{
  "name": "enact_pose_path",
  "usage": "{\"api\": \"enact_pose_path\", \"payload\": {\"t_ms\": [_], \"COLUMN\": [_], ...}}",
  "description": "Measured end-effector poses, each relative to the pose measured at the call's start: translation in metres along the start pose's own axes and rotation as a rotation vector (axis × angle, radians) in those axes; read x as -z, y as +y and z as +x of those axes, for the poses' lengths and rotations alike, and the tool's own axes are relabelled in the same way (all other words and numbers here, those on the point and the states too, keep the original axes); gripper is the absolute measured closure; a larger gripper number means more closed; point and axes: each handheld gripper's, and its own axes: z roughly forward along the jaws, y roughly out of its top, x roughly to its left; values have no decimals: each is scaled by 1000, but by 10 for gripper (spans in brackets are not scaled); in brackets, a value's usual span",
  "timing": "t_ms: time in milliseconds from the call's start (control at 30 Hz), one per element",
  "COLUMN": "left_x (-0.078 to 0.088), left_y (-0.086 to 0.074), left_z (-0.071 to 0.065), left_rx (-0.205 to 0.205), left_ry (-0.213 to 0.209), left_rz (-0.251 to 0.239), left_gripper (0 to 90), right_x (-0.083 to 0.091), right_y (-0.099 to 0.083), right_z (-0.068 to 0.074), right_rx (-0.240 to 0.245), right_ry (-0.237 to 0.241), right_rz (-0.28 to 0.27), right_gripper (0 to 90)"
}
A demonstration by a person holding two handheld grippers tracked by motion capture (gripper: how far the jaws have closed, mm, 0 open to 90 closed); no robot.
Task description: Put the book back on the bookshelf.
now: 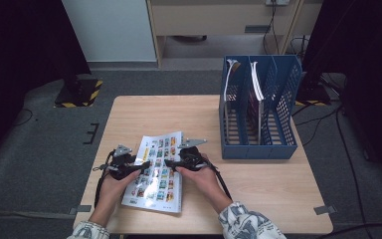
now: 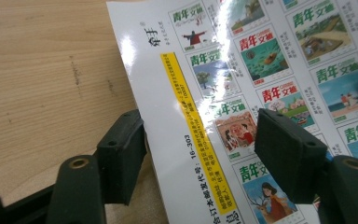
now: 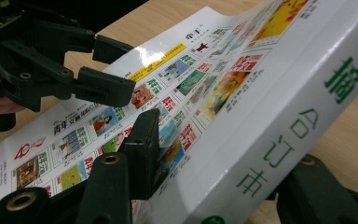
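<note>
Thick glossy book [image 1: 156, 172] lies flat between both grippers: right gripper [image 3: 214, 154] clamps its spine edge, left gripper [image 2: 200, 149] straddles the opposite edge, seemingly not pinching. Heavy, slippery cover; grip the stiff spine.

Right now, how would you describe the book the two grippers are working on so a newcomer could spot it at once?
Start at the wooden table, whose far right holds a blue file rack. Left of the rack, at the near edge, lies a thick white book between the left gripper and right gripper. Unlike the volumes standing in the rack, it lies flat, its cover tiled with small colourful pictures.
</note>
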Motion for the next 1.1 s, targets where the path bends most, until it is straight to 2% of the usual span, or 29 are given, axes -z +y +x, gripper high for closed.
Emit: {"api": "enact_pose_path", "payload": {"t_ms": [133, 233, 333, 467, 600, 833, 1100], "left_x": [-1, 0, 2, 6, 8, 8, 5], "left_y": [0, 1, 2, 2, 2, 3, 3], "left_z": [1, 1, 3, 7, 11, 11, 7], "left_rx": [11, 27, 29, 50, 70, 78, 55], "left_ry": [-8, -12, -10, -17, -30, -47, -72], "left_rz": [-4, -25, -36, -66, -75, -84, -79], "left_gripper": [297, 257, 242, 235, 222, 198, 196], "right_x": [4, 7, 9, 11, 14, 19, 23], "right_y": [4, 7, 9, 12, 14, 17, 21], "right_z": [2, 5, 7, 10, 11, 11, 10], "right_rx": [21, 39, 59, 72, 90, 109, 137], "right_ry": [-10, -18, -20, -22, -25, -35, -56], "right_rz": [-24, -40, -51, -63, -73, -88, -108], "right_gripper": [556, 569, 576, 586, 595, 607, 621]}}
